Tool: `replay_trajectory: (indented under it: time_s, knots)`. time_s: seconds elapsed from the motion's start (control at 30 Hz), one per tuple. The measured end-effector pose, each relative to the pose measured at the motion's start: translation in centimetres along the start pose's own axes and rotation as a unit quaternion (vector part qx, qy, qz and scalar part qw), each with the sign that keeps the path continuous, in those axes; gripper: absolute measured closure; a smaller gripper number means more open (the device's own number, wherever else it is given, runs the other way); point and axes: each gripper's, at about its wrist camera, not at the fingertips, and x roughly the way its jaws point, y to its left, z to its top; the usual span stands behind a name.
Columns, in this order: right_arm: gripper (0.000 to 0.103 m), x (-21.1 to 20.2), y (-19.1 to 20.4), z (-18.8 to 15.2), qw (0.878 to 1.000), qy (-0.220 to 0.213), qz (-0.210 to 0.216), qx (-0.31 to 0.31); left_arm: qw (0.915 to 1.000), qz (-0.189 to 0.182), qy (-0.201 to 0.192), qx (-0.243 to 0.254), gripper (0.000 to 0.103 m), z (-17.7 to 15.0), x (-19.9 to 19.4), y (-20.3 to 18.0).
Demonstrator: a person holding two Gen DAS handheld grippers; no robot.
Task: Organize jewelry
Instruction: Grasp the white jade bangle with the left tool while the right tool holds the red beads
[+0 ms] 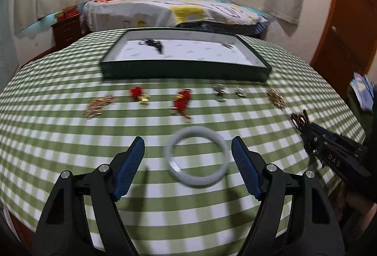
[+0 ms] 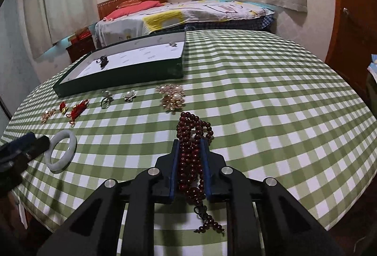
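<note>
My right gripper (image 2: pixel 190 141) is shut on a string of dark red beads (image 2: pixel 188 161), whose loops spill past the fingertips and hang below the jaws. From the left wrist view that gripper (image 1: pixel 304 125) shows at the right edge with the beads (image 1: pixel 299 118). My left gripper (image 1: pixel 188 145) is open just above the cloth, and a pale jade bangle (image 1: pixel 196 157) lies flat between its blue pads, untouched. The bangle (image 2: pixel 60 150) also shows at the left in the right wrist view. A dark green tray (image 1: pixel 186 70) with a white lining stands farther back.
On the green checked tablecloth (image 2: pixel 271 114), a row lies before the tray (image 2: pixel 122 81): gold pieces (image 1: pixel 99 104), red knots (image 1: pixel 182 100), pearl rings (image 2: pixel 129 95), a gold brooch cluster (image 2: pixel 172 95). A black piece (image 1: pixel 154 44) lies in the tray. A bed (image 1: pixel 174 11) stands beyond.
</note>
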Motion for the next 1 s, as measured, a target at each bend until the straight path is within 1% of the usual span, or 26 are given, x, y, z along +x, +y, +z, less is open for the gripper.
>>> replay_trajectory:
  time_s: [0.1,0.27,0.33,0.43,0.5,0.53,0.8,1.0]
  knots:
    - [0.085,-0.1,-0.3,0.0,1.0,-0.003,0.005,0.007,0.9999,0.002,0.007,0.014,0.028,0.0,1.1,-1.0]
    - [0.085,0.1,-0.3,-0.1,1.0,-0.001,0.015,0.011,0.9993,0.01,0.037,0.001,0.028,-0.1,2.9,-0.6]
    - [0.085,0.1,-0.3,-0.1,1.0,-0.001,0.017,0.013,0.9992,0.014,0.038,0.003,0.028,-0.2,3.1,-0.6]
    - [0.085,0.2,-0.3,-0.1,1.0,0.0,0.018,0.012,0.9992,0.017,0.036,0.009,0.028,-0.1,3.2,-0.6]
    - [0.085,0.3,-0.2,-0.1,1.0,-0.001,0.017,0.01,0.9993,0.014,0.031,0.017,0.033,-0.3,3.1,-0.8]
    - [0.085,0.3,-0.1,-0.1,1.0,-0.001,0.017,0.009,0.9992,0.014,0.029,0.022,0.033,-0.4,3.1,-0.9]
    - [0.085,0.3,0.4,-0.1,1.0,-0.002,0.018,0.003,0.9995,0.012,0.02,0.022,0.034,-0.7,2.7,-0.6]
    - [0.085,0.1,0.9,0.0,1.0,-0.009,0.027,-0.003,0.9997,0.012,0.007,0.019,0.034,-0.5,1.4,0.0]
